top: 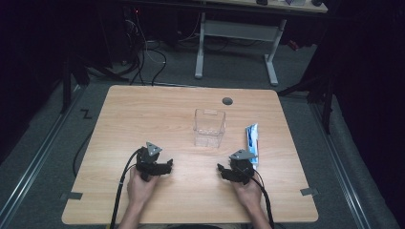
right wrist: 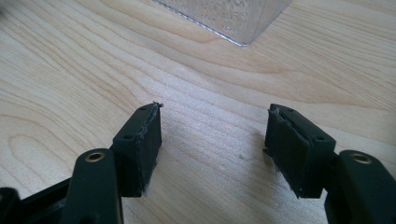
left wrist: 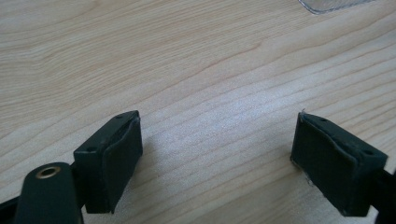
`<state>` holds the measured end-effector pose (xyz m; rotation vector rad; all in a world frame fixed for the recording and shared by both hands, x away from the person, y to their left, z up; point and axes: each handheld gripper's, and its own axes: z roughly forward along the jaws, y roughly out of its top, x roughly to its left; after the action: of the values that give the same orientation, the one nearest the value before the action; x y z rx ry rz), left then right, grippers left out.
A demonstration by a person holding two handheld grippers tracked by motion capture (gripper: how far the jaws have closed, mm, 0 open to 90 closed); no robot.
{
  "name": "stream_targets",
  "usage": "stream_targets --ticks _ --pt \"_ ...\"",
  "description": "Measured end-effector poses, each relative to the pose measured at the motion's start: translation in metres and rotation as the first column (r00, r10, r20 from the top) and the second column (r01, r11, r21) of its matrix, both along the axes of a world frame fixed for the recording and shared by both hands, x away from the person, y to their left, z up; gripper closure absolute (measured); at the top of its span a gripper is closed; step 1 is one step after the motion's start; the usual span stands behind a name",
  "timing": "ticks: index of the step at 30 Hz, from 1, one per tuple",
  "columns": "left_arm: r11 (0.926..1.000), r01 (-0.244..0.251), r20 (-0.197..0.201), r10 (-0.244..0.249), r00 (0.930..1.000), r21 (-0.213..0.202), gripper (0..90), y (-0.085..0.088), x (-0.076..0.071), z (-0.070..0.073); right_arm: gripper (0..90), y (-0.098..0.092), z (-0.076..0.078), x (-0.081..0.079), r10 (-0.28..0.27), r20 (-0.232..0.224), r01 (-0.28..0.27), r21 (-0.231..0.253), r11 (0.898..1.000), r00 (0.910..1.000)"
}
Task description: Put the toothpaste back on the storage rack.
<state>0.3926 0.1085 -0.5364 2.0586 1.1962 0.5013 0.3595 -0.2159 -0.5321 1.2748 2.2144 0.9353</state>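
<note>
Centrally, clear square-walled plastic container (top: 209, 127) on wood-grain table (top: 143, 114).

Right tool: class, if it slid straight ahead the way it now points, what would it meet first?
Probably the clear plastic box. In the right gripper view the open right tool has bare wooden table ahead, then the box's near corner, roughly in line; exact depth is unclear.

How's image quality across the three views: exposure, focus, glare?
High view: the light wooden table is well lit and the room around it nearly black; the clear plastic box is faint and the blue-and-white packet soft. Left gripper view: sharp wood grain, a pale sheen between the open left tongs. Right gripper view: right tongs crisp, soft shadows beside each one.
</note>
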Motion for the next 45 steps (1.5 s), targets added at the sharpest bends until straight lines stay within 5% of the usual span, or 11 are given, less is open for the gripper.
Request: stream_targets --ticks 34,45 --pt "0.9999 0.014 0.003 -0.014 0.9999 -0.001 16.2 -0.0002 -0.0011 -0.0002 36.4 0.0003 0.0003 -0.0005 -0.008 -0.003 0.008 -0.001 1.000 1.0000" --pt "0.9999 0.013 0.003 -0.013 0.9999 -0.001 16.2 -0.0002 -0.0011 -0.0002 46.5 -0.0016 0.0032 -0.0025 -0.020 -0.020 0.020 0.030 0.999 0.9996"
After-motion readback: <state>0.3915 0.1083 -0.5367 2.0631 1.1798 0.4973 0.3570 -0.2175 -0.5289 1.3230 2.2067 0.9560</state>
